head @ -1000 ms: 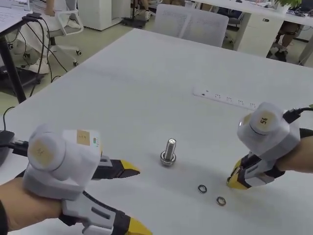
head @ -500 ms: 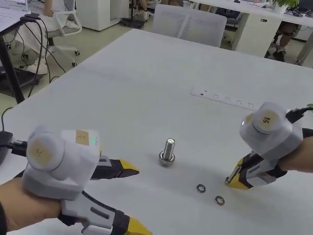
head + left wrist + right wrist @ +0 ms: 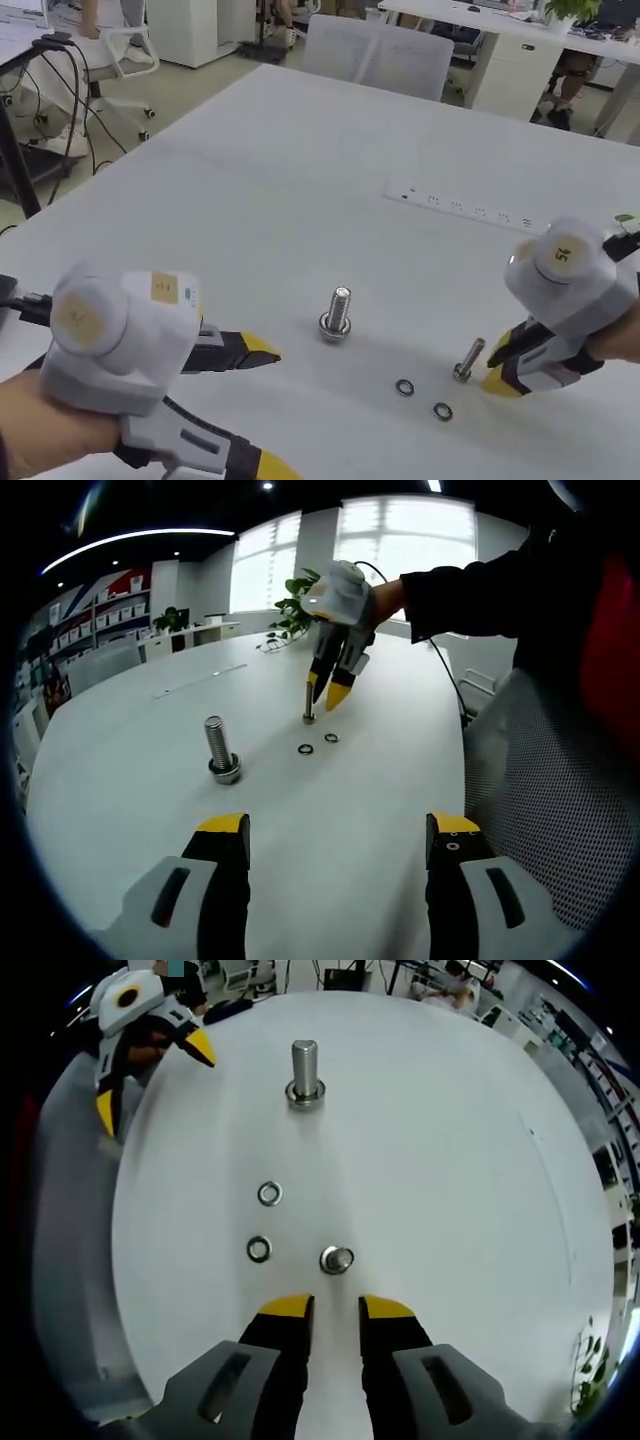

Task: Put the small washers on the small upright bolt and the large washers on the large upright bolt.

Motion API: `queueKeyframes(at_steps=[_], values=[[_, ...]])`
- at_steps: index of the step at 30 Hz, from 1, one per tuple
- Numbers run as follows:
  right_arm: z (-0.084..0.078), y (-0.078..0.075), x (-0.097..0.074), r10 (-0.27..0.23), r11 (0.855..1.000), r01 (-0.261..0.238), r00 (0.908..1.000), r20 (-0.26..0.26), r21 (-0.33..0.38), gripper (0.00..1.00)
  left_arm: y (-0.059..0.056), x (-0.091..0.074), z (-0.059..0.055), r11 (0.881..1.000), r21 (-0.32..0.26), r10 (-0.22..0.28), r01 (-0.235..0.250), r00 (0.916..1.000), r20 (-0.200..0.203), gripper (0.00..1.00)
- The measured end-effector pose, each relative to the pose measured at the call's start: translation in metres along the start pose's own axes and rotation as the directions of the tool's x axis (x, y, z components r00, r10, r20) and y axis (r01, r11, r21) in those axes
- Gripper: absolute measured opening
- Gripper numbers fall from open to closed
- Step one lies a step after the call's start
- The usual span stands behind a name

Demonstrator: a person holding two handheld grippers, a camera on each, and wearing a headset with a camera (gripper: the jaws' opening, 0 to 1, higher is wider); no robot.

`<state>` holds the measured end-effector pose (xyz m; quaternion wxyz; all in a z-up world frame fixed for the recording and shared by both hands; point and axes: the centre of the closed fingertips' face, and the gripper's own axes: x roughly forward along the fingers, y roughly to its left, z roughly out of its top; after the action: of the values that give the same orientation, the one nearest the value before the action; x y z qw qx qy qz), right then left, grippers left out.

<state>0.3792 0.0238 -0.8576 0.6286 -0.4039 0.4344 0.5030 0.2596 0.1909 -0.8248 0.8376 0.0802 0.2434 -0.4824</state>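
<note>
A large bolt [image 3: 337, 315] [image 3: 217, 748] [image 3: 305, 1068] stands upright mid-table with a washer around its base. The small bolt [image 3: 467, 360] [image 3: 308, 702] [image 3: 337, 1259] stands upright on its own to the right. Two small washers [image 3: 404, 387] [image 3: 442, 410] lie flat in front of it, also visible in the right gripper view [image 3: 269, 1193] [image 3: 259, 1249]. My right gripper [image 3: 495, 368] [image 3: 336, 1305] [image 3: 325, 692] sits just behind the small bolt, its jaws a little apart and holding nothing. At the near left, my left gripper [image 3: 270, 408] [image 3: 338, 825] [image 3: 152, 1080] is wide open and empty.
A white power strip [image 3: 465, 208] lies on the white table [image 3: 250, 200] beyond the bolts. A grey chair [image 3: 370, 55] stands at the far edge. The table's left edge drops off toward cables and an office chair.
The small bolt was between my right gripper's jaw tips; now it stands free and the gripper has drawn back to the right. The left gripper stays put.
</note>
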Motion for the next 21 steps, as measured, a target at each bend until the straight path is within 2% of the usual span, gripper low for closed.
queueKeyframes(at_steps=[9,12,21], values=[[-0.008,0.012,-0.003,0.002,1.000,-0.002,1.0000,-0.009,0.004,0.20,-0.001,0.000,0.001,1.000,0.005,-0.003,0.003,1.0000,0.004,0.71],[-0.009,0.011,-0.004,0.002,1.000,-0.002,1.0000,-0.007,0.006,0.20,-0.001,0.000,0.002,1.000,0.007,-0.003,0.003,1.0000,0.005,0.71],[-0.004,0.029,-0.005,0.012,1.000,-0.012,0.9999,-0.003,-0.019,0.20,-0.003,0.000,0.005,1.000,0.015,-0.004,0.004,0.9999,0.013,0.71]])
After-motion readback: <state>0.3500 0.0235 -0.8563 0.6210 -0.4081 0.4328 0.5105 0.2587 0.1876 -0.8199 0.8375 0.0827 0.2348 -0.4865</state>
